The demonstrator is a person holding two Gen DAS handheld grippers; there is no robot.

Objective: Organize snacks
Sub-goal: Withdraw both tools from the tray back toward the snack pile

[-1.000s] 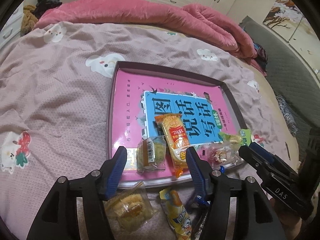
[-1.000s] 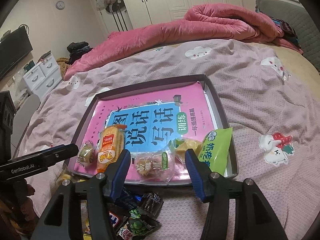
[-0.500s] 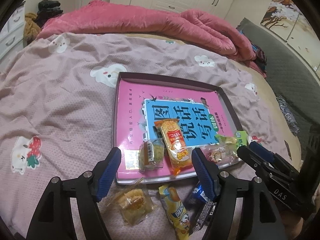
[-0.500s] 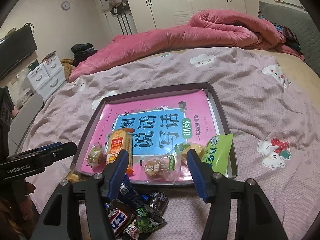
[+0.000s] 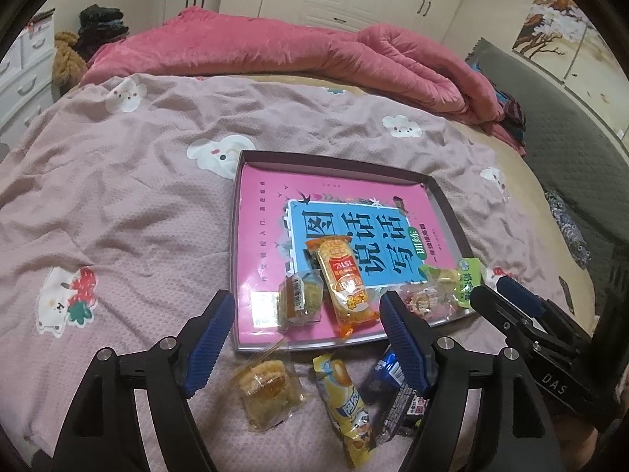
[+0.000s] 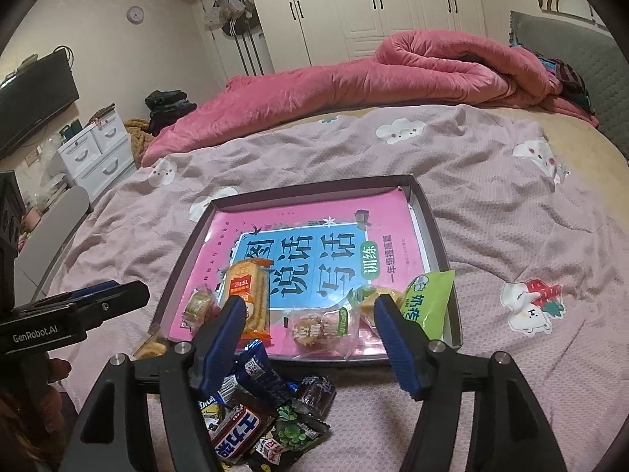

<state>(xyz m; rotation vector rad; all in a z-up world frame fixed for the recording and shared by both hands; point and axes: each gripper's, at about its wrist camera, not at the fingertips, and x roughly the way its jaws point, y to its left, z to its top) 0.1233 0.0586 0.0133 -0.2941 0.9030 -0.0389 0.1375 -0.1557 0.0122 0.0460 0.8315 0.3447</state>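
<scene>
Left wrist view: left gripper has just been opening, jaws wide, nothing between the pads. It hangs over the near rim of the tray, which sits on the bedspread with a pink book lining it. In the tray: orange cracker pack, small clear-wrapped cake, clear round snack. Still outside, near edge: pastry in clear wrap, yellow packet, dark wrappers. Risk: soft bedding, so pads digging for the flat pastry could pinch fabric instead (or crush it).

Right wrist view: right gripper jaws also just been opening, moderately wide, empty. Green packet leans on the tray's right wall and looks likely to tip out if nudged. Loose chocolate pile lies right under the left finger; grabbing there may catch two slick wrappers at once and drop one. Both grippers sit close together, so a collision is possible if they go for the same pile.
</scene>
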